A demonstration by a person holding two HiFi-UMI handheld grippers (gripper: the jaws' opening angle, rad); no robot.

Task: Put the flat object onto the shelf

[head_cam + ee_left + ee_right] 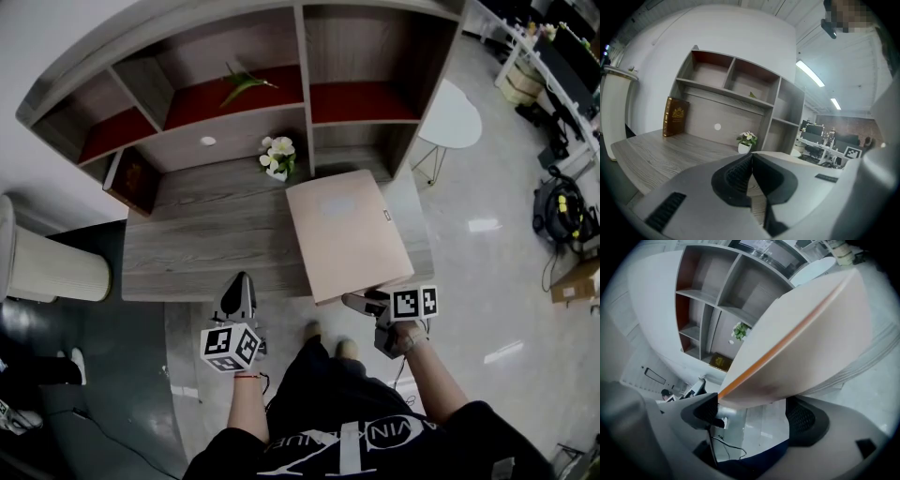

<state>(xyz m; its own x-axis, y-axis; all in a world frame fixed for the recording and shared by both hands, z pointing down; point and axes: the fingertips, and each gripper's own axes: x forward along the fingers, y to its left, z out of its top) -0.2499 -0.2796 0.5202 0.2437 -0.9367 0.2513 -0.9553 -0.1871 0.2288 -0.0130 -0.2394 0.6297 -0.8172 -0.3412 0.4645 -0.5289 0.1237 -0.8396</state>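
Observation:
The flat object is a pale pink book [347, 234] with an orange edge, tilted over the right end of the wooden desk [197, 234]. My right gripper [362, 302] holds its near corner. In the right gripper view the book [801, 333] fills the upper frame and its corner sits between the wide-set pads of my right gripper [757, 416]. The grey shelf unit [234, 94] with red floors stands behind the desk. My left gripper [239, 286] hovers at the desk's front edge; in its own view the left gripper [751, 159] has its jaws pressed together with nothing between them.
A small white flower pot [278, 159] stands at the back of the desk, just beyond the book's far edge. A brown book [131, 178] leans at the back left. A green sprig [242, 84] lies on the middle shelf. A white round table [450, 117] is to the right.

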